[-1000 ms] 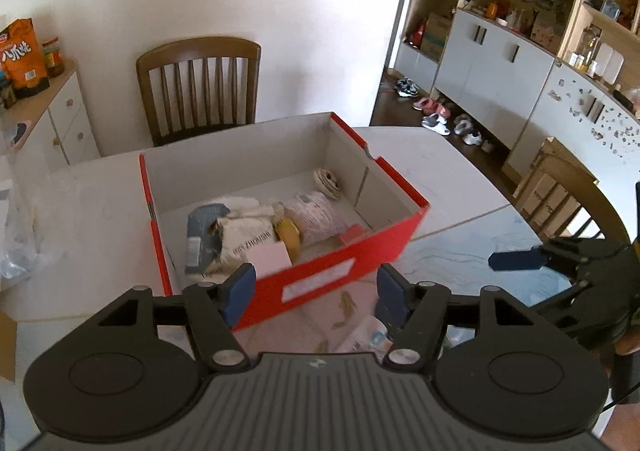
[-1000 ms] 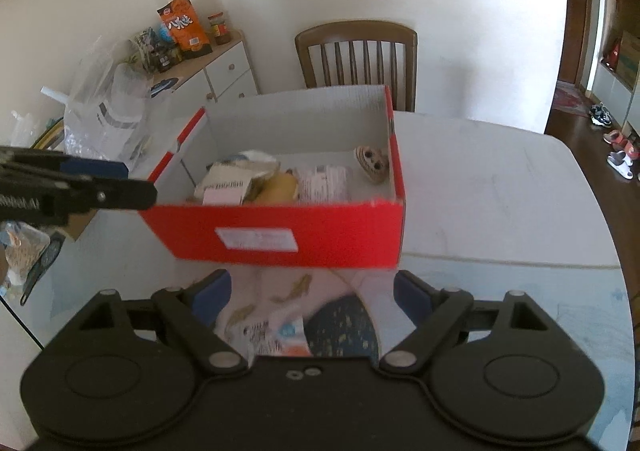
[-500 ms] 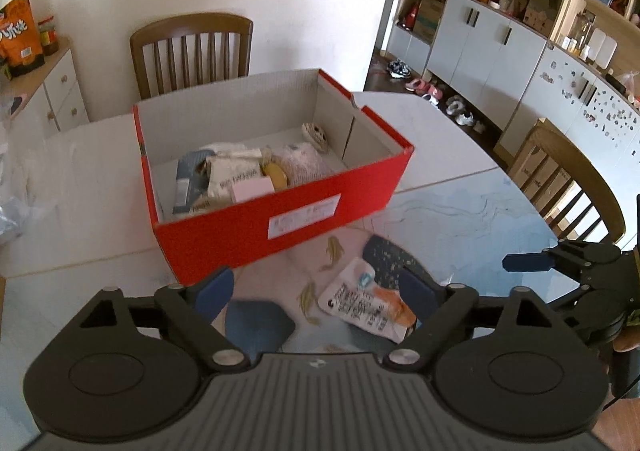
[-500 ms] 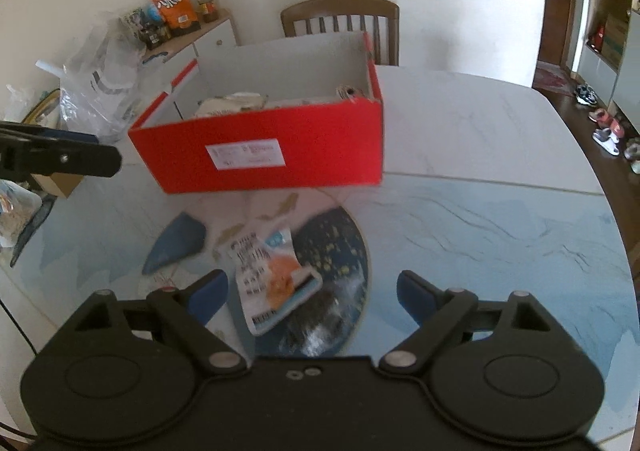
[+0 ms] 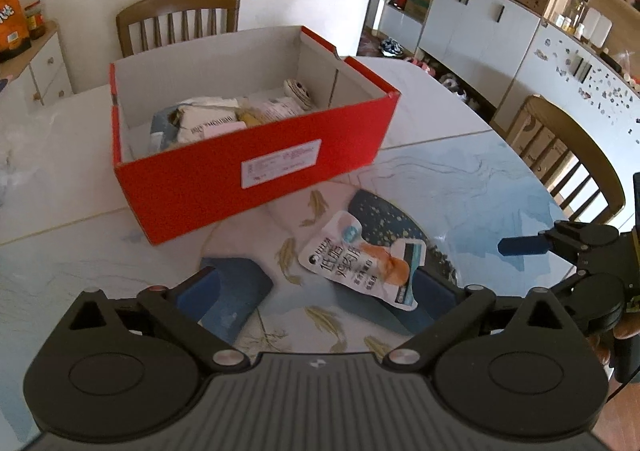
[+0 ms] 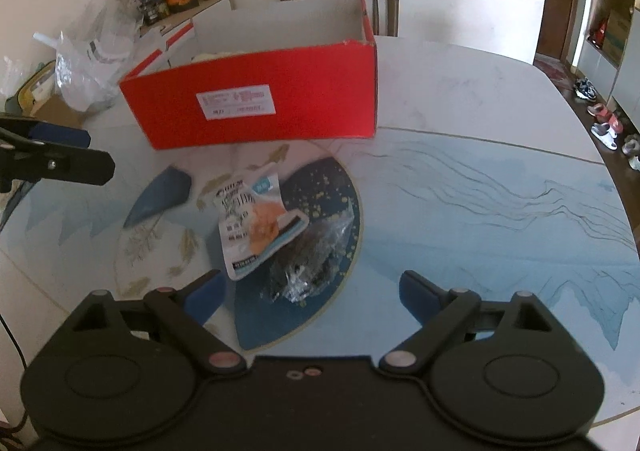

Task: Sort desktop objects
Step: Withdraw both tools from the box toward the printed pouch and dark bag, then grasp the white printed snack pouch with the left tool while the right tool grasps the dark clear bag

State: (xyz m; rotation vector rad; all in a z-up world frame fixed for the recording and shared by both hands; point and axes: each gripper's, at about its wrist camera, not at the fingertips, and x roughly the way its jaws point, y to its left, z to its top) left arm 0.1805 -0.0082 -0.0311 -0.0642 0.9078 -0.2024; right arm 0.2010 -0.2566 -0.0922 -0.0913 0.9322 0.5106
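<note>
Left gripper [image 5: 316, 287] lower than a second ago, jaws opening – nothing between. Right gripper [image 6: 310, 291] spread, empty. Snack pouch [image 5: 360, 261] and clear packet [image 6: 310, 263] on table, before red box [image 5: 256, 175] – pickups pending.

Red cardboard box [image 5: 256, 167] matt; snack pouch [image 5: 360, 263] glossy plastic; table [image 6: 480, 187] smooth, glossy; chair [image 5: 176, 23] wood

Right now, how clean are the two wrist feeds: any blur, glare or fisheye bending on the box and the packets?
Left wrist view: red box slightly soft, white snack pouch readable, cabinets bow at the right edge. Right wrist view: softer overall, pouch print smeared, clear crinkled packet glints, table rim curves strongly.
</note>
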